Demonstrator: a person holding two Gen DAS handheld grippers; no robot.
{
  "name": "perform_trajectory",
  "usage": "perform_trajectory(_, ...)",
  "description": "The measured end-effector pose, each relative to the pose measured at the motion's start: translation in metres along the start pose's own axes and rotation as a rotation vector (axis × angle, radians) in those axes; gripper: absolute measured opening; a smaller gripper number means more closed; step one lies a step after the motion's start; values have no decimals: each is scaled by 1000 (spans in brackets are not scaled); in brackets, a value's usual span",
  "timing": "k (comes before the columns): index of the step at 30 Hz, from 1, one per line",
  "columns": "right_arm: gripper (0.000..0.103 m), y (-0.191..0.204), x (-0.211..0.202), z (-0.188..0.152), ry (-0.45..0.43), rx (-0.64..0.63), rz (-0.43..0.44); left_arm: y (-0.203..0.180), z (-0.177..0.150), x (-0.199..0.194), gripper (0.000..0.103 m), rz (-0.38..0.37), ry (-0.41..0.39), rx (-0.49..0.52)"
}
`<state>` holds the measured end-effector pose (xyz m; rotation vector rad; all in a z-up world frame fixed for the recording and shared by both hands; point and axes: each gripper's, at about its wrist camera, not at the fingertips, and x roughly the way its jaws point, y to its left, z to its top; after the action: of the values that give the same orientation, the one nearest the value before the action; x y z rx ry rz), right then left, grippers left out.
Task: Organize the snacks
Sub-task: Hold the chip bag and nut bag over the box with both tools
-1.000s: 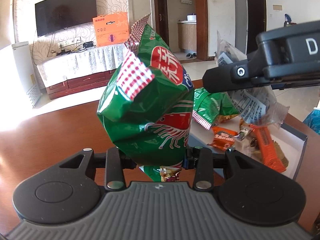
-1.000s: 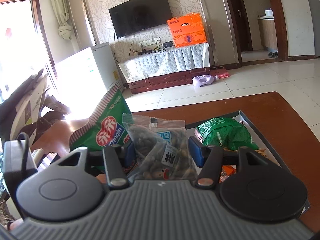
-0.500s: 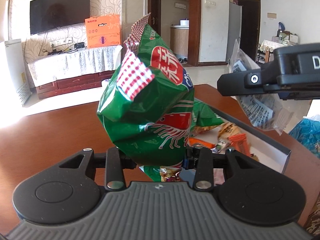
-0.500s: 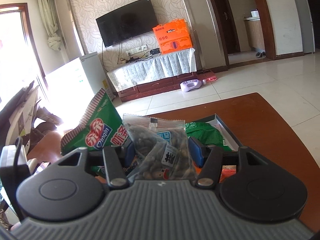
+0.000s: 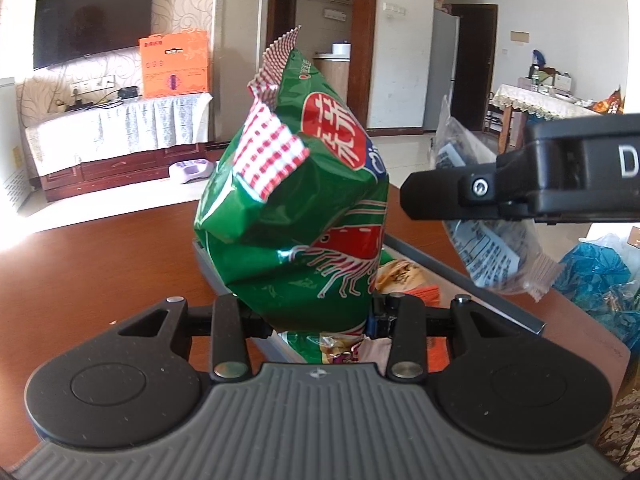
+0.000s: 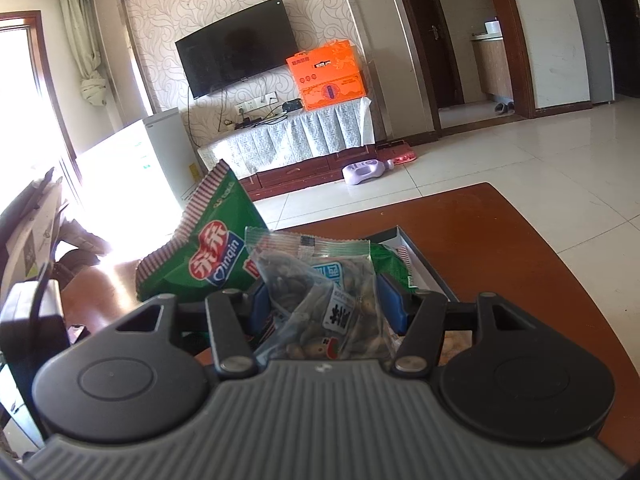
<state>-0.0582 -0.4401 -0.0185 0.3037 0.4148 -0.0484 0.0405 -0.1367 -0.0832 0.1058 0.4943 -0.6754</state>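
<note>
Left wrist: left gripper [image 5: 316, 316] clamping green bag [image 5: 296, 216], right gripper [image 6: 324, 304] clamping clear packet [image 6: 320, 300]

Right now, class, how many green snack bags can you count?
2: one green bag gripped by the left gripper, another green bag lying in the tray. More may be hidden.

My left hand-held gripper [image 5: 316, 318] is matte black with a ribbed grey base; my right hand-held gripper [image 6: 326, 300] has blue pads and silver screws.
</note>
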Motion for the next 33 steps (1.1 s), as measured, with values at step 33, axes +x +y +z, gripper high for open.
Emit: perform_trajectory(33,59,-12,46,-17,120,26,-40,158,-56,5,45,100,98,15)
